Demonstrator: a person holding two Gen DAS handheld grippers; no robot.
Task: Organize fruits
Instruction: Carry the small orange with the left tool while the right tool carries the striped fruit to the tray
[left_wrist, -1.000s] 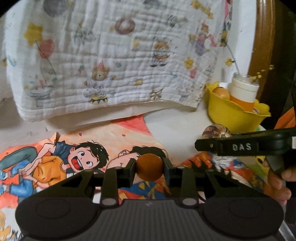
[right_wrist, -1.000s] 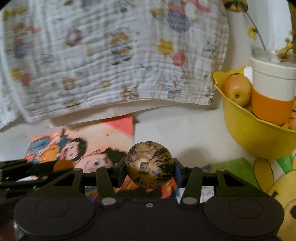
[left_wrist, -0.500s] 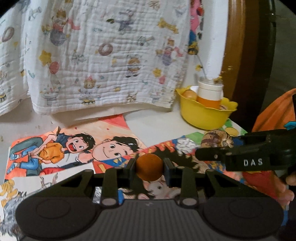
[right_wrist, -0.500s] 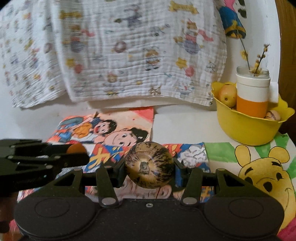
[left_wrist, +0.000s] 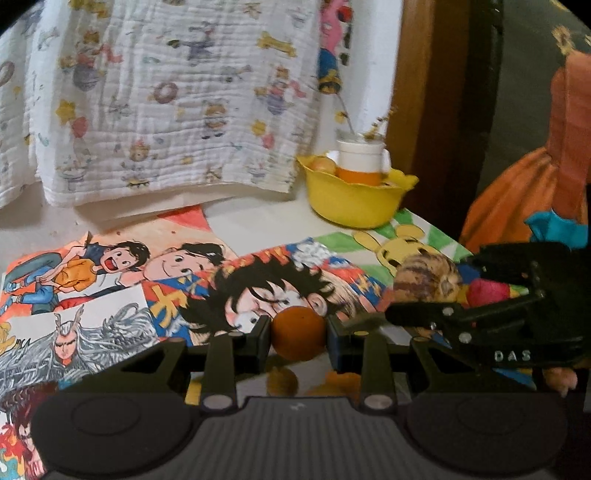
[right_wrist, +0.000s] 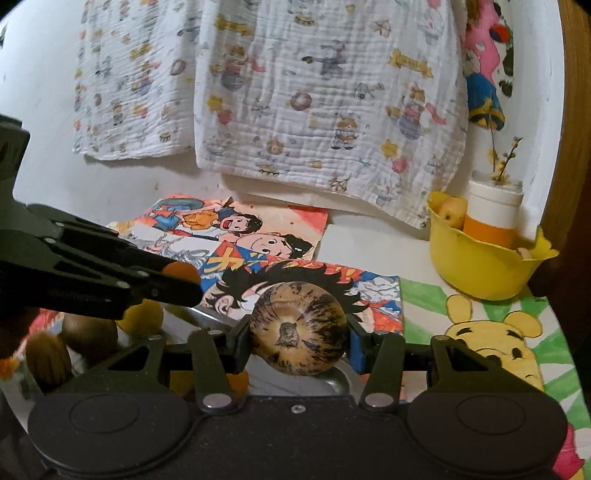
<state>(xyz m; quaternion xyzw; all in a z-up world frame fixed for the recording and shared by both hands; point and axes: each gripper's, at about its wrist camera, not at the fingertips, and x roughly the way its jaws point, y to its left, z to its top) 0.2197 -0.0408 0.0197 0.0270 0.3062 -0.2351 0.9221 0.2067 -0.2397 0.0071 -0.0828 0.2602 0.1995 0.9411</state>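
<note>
A small orange fruit (left_wrist: 299, 333) is clamped squarely between the jaws of the left gripper (left_wrist: 298, 334), held above the picture-covered tabletop (left_wrist: 258, 229). A streaked brown fruit (right_wrist: 298, 328) is gripped likewise by the right gripper (right_wrist: 299, 338), its stem end turned toward the camera. A yellow bowl (right_wrist: 484, 269) stands far right.

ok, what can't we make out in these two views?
- Bowl contents: cup and rim hide all but one fruit, right view.
- Fruits bottom left, right view: left gripper covers them, dark, type unclear.
- What lies under the speckled fruit: hidden by gripper body.
- Hand: mostly cut off, left view.
</note>
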